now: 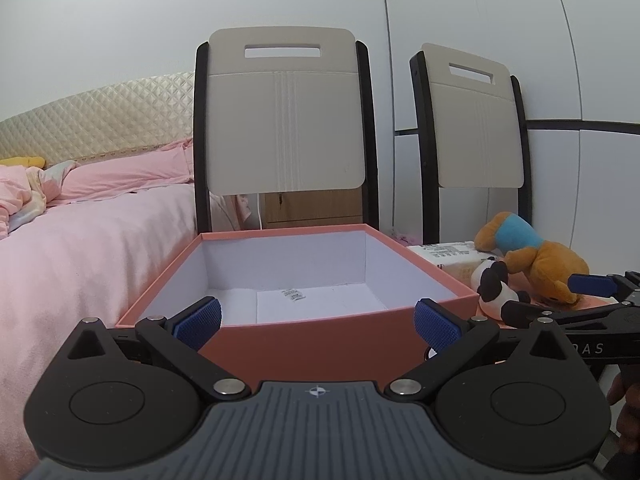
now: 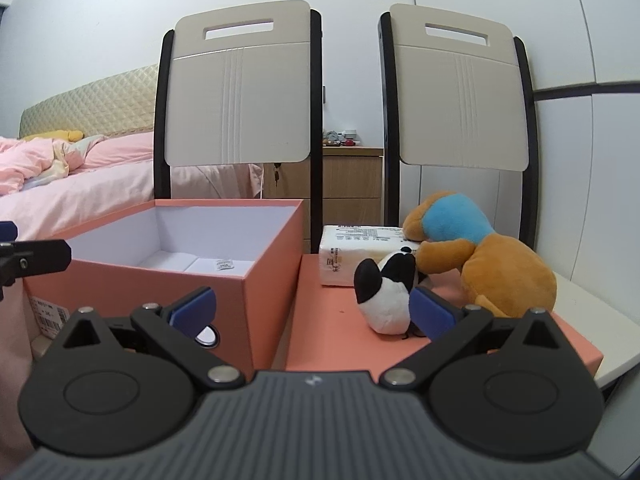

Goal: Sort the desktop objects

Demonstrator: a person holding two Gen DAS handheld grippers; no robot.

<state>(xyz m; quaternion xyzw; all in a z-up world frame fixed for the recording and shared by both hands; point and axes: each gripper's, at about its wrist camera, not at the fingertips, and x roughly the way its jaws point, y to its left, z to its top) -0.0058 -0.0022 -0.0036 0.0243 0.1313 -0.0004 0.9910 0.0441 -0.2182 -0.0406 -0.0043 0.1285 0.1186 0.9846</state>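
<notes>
Tongs (image 2: pixel 313 311) gape beside box (image 2: pixel 276 276) edge, perhaps touching panda (image 2: pixel 386 300).

Soft, even, slightly cool indoor light fills both views, with no glare and only faint shadows inside the open box (image 1: pixel 296 280). Fisheye distortion bows the chair backs (image 2: pixel 240 92) and wall panel lines (image 1: pixel 560 40); corners vignette dark. Focus is sharp throughout.

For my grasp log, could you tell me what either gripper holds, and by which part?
Nothing: the left gripper and right gripper are both open and empty.
</notes>
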